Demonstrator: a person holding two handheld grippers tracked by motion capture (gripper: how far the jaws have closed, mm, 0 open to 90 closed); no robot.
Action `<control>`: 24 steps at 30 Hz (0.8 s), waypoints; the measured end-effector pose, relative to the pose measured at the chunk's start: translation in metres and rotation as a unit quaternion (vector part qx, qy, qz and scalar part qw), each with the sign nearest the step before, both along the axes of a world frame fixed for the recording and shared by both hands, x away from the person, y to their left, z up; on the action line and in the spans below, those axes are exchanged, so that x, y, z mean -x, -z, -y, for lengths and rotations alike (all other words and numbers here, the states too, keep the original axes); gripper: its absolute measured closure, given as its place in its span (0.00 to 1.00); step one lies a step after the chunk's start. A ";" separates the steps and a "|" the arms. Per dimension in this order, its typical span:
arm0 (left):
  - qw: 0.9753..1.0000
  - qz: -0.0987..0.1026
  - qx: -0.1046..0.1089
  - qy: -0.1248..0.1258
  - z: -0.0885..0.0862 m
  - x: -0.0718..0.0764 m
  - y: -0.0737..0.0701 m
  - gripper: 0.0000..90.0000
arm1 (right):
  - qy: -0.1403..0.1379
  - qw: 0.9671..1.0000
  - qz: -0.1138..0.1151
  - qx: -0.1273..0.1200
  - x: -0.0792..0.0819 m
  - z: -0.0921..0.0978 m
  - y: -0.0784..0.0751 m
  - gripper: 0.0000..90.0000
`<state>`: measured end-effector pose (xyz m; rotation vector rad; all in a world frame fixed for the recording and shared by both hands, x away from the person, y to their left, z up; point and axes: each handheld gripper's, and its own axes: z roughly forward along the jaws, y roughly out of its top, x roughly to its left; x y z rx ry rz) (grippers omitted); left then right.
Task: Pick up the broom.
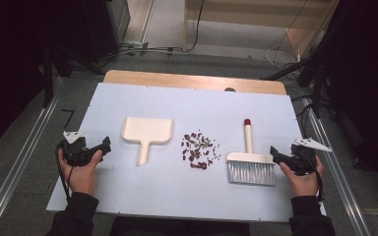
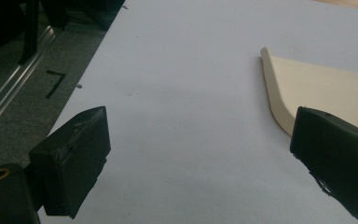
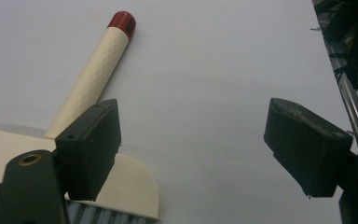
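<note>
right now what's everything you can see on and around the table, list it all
dustpan: 1, cream, left of middle on the table, handle toward the person
scraps: 1 loose pile, dark red, middle, between dustpan and brush
brush: 1, cream with red-tipped handle and pale bristles, right of the pile
table: 1, pale blue top with a wooden far edge
cables: several, dark, on the floor beyond the table
left gripper: 1, black, open, near the left edge
right gripper: 1, black, open, beside the brush head
</note>
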<state>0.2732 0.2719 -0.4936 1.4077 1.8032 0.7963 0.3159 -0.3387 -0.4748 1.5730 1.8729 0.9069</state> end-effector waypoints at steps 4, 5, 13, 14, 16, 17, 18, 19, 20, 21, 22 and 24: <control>1.000 0.000 -0.001 -0.001 0.000 0.000 0.000 0.06 | -0.002 1.000 0.001 0.000 0.000 -0.001 -0.001 0.19; 1.000 0.001 -0.001 -0.001 0.000 0.000 0.000 0.06 | -0.003 1.000 0.002 0.000 -0.001 -0.002 -0.001 0.19; 1.000 0.001 0.000 0.002 0.001 0.000 0.000 0.06 | -0.005 1.000 0.002 -0.001 -0.004 -0.005 -0.001 0.19; 1.000 0.002 0.000 0.002 0.001 0.000 0.000 0.06 | -0.006 1.000 0.002 0.001 -0.005 -0.006 -0.001 0.19; 1.000 -0.001 -0.001 0.003 0.001 0.000 0.000 0.06 | -0.008 1.000 0.003 0.002 -0.006 -0.007 -0.001 0.19; 1.000 -0.002 -0.001 0.003 0.001 0.000 0.000 0.06 | -0.008 1.000 0.003 0.001 -0.007 -0.008 -0.001 0.19; 1.000 -0.002 -0.001 0.002 0.001 0.000 0.000 0.07 | -0.008 1.000 0.004 -0.001 -0.008 -0.009 -0.001 0.19; 1.000 -0.001 -0.001 0.001 0.001 0.000 0.000 0.07 | -0.009 1.000 0.004 -0.002 -0.008 -0.010 -0.002 0.19; 1.000 -0.001 -0.001 0.002 0.001 0.000 0.000 0.07 | -0.008 1.000 0.005 -0.002 -0.009 -0.011 -0.002 0.19; 1.000 -0.001 -0.001 0.003 0.001 0.000 0.000 0.07 | -0.009 1.000 0.004 -0.002 -0.010 -0.012 -0.002 0.19; 1.000 -0.001 -0.001 0.003 0.001 0.000 0.000 0.06 | -0.011 1.000 0.005 -0.001 -0.011 -0.013 -0.003 0.19; 1.000 -0.001 -0.002 0.005 0.002 0.000 0.001 0.07 | -0.014 1.000 0.007 -0.001 -0.014 -0.015 -0.003 0.19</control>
